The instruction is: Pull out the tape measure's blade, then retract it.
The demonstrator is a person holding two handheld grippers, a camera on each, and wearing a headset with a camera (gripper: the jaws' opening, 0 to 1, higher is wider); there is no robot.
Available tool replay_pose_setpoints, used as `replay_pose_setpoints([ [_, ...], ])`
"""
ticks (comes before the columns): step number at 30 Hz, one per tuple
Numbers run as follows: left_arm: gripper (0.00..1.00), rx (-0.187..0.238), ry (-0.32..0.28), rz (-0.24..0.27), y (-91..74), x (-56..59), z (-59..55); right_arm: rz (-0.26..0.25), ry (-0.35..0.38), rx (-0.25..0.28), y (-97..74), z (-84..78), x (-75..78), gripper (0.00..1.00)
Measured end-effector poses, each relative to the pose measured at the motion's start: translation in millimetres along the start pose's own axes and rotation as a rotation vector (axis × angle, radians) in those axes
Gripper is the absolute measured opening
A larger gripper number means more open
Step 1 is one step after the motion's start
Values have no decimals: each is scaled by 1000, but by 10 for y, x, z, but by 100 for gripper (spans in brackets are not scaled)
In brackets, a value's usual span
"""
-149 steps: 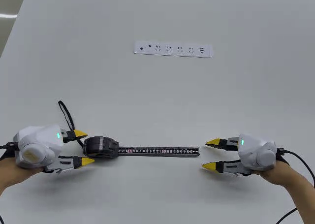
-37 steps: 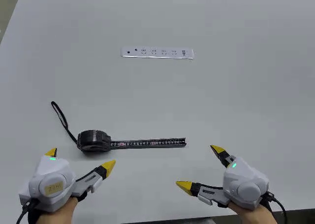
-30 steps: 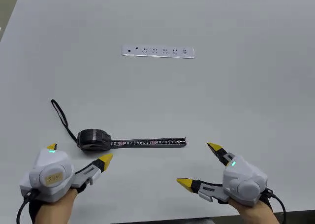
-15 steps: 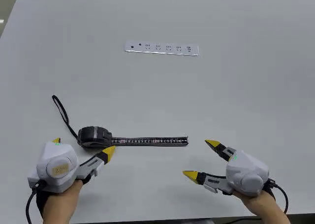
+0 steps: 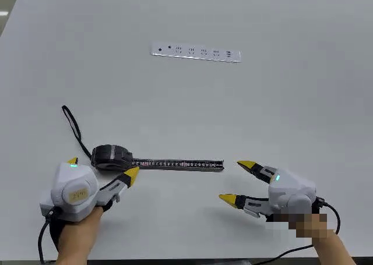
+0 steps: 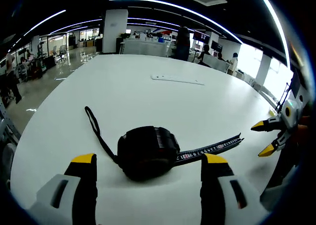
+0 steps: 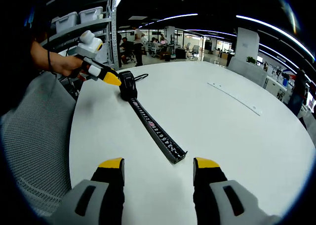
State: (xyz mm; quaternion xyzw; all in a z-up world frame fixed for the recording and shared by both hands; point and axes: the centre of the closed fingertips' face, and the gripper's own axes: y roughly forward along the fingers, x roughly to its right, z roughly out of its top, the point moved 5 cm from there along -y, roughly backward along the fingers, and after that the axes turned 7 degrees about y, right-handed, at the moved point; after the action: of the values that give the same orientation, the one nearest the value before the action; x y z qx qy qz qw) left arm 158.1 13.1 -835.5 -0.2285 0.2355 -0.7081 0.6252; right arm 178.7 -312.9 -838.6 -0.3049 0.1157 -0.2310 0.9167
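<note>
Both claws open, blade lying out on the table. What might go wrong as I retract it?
The blade lies free, apart from the open right claw; released unguided, it may whip back. The open left claw is at the case without gripping it; a loose close could skid it. The strap trails behind and might snag.

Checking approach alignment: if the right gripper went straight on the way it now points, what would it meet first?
Most likely the blade's free end, lying on the table just ahead of the right gripper, in line with the gap between its open jaws. Height is unclear, so it might pass above.
</note>
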Motion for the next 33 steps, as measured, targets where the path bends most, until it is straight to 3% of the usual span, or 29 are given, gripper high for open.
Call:
replay_pose_setpoints([
  [7,84,6,-23,5,38,-33,-17,24,-30,13,68,20,108,49],
  [10,84,-12,-14,-2,78,3,-48,34,-49,10,97,20,168,46],
  [18,80,3,-34,14,94,-24,-14,74,-87,4,166,37,321,39],
  [33,77,7,-45,24,198,46,5,171,-135,-41,347,9,429,31],
])
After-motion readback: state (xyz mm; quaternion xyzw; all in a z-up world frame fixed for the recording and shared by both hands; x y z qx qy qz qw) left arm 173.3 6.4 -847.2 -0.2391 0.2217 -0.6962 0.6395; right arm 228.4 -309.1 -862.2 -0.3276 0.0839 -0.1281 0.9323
